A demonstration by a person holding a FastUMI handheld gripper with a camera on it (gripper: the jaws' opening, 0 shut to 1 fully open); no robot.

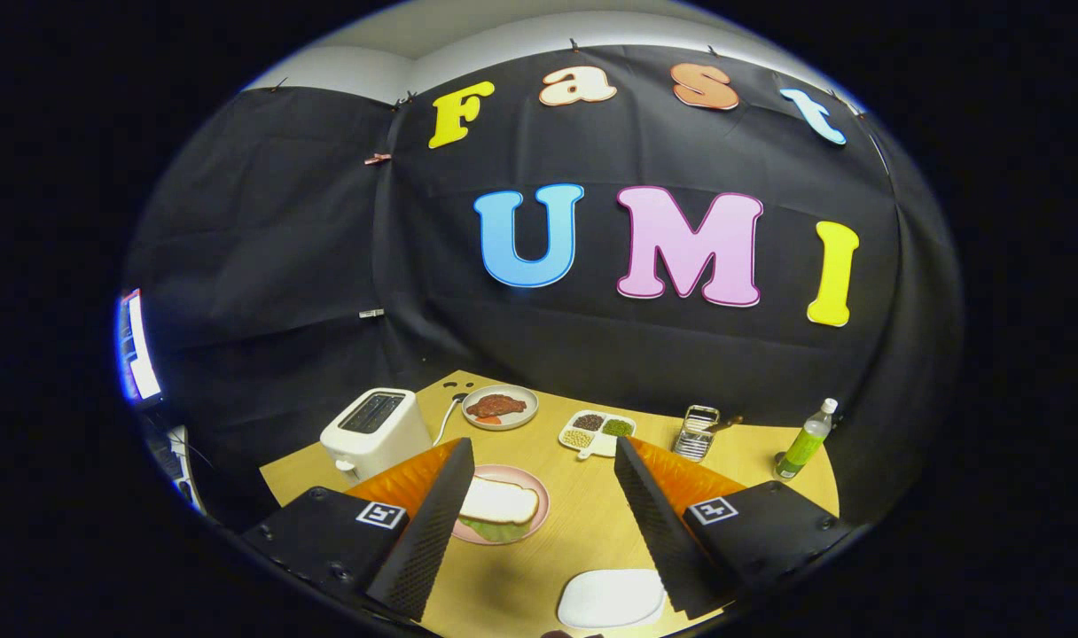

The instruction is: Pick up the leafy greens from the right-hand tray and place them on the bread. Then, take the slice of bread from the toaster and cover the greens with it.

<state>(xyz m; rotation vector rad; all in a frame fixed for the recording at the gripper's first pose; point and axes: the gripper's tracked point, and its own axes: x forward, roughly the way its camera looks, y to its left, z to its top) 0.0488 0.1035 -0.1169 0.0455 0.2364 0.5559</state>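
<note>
Black cloth walls back one wooden table [583, 532]. Counted on it: one white toaster [376, 432], one pink plate [539, 518], one grey plate of meat [501, 407], one divided dish of beans [597, 431], one metal rack [699, 432], one green bottle [806, 440], one white tray [612, 598]. Gripper [544, 478] fingers stand wide apart, holding nothing. Bread [499, 500], one white slice, lies on the pink plate just beside the left finger, with greens [496, 530] showing pale green under its near edge
</note>
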